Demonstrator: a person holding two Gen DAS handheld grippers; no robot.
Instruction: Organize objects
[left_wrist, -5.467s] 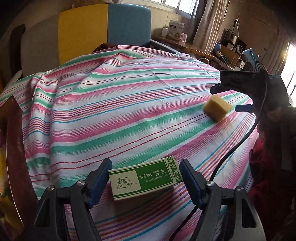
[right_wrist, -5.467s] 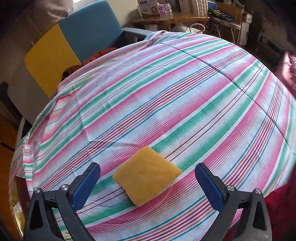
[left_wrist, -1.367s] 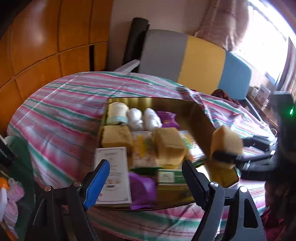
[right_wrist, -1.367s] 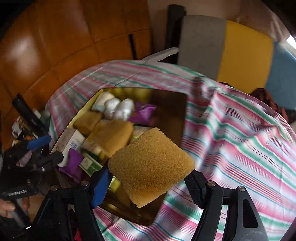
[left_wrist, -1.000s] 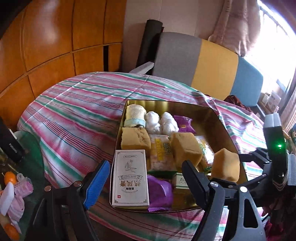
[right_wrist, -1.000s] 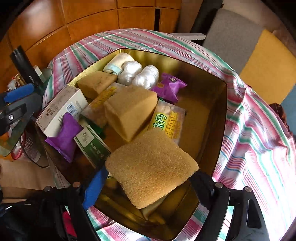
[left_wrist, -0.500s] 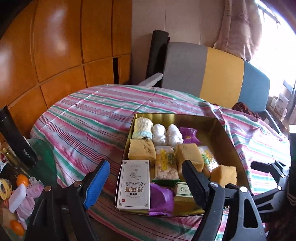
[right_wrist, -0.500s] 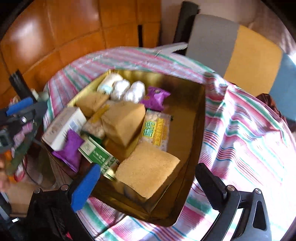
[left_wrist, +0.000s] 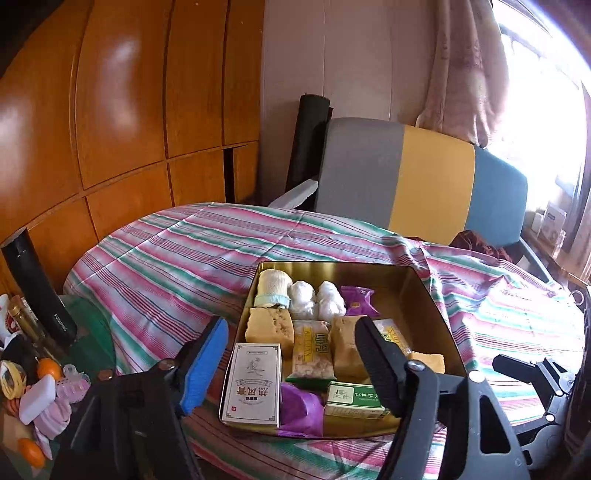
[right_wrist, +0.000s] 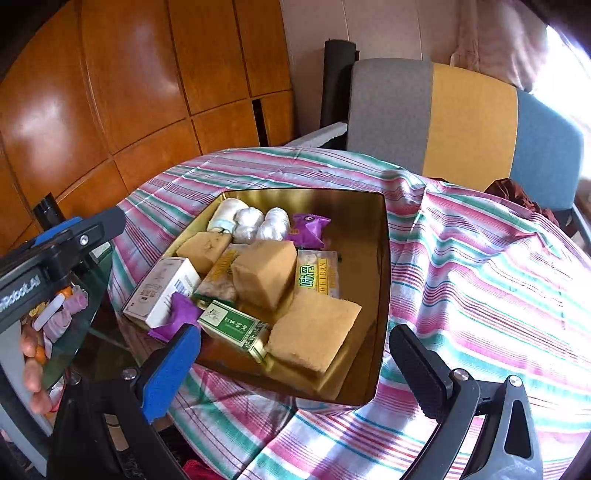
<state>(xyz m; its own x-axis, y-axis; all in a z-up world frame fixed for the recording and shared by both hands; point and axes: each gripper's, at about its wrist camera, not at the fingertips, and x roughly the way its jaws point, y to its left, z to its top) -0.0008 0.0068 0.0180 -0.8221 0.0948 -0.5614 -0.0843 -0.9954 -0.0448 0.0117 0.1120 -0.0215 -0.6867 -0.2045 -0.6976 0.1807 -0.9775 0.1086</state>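
A home — wood-panelled wall (left_wrist: 122, 92), curtain (left_wrist: 465, 66), striped tablecloth (right_wrist: 480, 266).

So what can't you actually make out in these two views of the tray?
- Green box, left wrist view: its right end is behind the left gripper finger.
- Front sponge, left wrist view: mostly covered by that same finger.
- Tray floor, both views: hidden under the items.
- White box print, right wrist view: too small to read.
- Right gripper: open, nothing between its fingers.

left tool (left_wrist: 291, 365) hides sponge (left_wrist: 428, 360) partly
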